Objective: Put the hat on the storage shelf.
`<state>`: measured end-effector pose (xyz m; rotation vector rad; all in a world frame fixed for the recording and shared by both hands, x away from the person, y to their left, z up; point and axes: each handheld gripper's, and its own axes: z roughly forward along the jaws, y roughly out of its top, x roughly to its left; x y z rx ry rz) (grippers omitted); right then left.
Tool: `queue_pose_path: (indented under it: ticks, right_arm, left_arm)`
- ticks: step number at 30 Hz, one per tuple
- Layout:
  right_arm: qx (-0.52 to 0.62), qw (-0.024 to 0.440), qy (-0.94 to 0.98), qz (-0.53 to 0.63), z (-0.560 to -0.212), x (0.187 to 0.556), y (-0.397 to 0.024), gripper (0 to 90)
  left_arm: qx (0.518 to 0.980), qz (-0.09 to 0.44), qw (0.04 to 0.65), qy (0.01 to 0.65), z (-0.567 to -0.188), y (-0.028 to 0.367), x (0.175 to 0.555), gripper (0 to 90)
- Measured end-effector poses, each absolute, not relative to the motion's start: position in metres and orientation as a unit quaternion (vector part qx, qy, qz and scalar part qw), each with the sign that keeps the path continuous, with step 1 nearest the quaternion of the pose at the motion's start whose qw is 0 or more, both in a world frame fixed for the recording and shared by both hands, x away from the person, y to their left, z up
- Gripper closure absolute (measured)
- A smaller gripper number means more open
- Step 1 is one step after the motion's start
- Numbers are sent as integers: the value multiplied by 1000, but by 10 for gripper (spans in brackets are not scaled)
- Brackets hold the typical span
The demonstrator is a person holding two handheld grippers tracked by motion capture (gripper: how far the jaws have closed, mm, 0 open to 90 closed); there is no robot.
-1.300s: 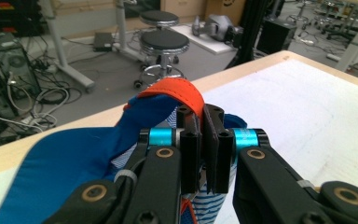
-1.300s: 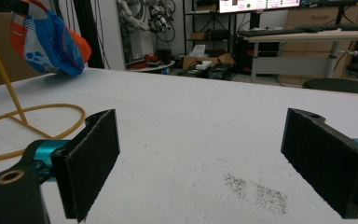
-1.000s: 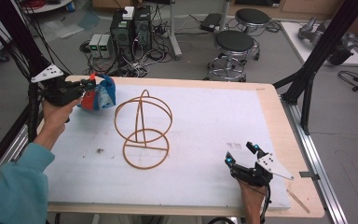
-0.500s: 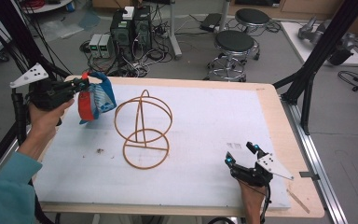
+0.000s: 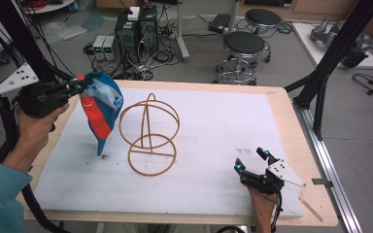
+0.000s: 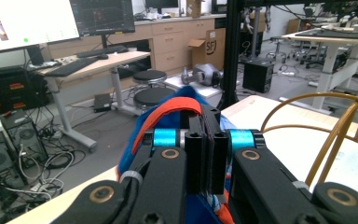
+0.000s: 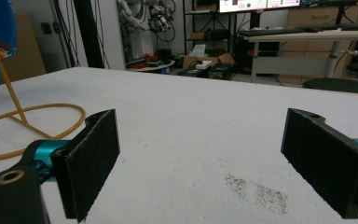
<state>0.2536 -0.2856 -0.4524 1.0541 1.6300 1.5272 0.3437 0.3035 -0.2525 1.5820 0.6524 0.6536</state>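
Your desk point(image 5: 213, 160) carries a white mat with a wire stand point(image 5: 149, 133) of golden hoops near its middle. Just left of that stand, the blue and red cap point(image 5: 100, 109) hangs clear of the mat, its long axis near vertical, the tip pointing down at the surface. Your left claw point(image 5: 77, 87) is pinching the cap's upper edge, jaws pressed together on the fabric. Your right claw point(image 5: 253, 159) rests at the mat's near right, spread wide around nothing.
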Motion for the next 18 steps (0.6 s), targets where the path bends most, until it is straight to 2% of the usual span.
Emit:
queue_pose_path:
  ticks: [9,18]
  right_arm:
    - [406,325,622,585,-452,253,-286,104]
    - [408,323,622,585,-452,254,-286,105]
  left_arm:
    - [686,283,613,271,-245,299,335,887]
    - [702,280,607,246,-239,300,307,887]
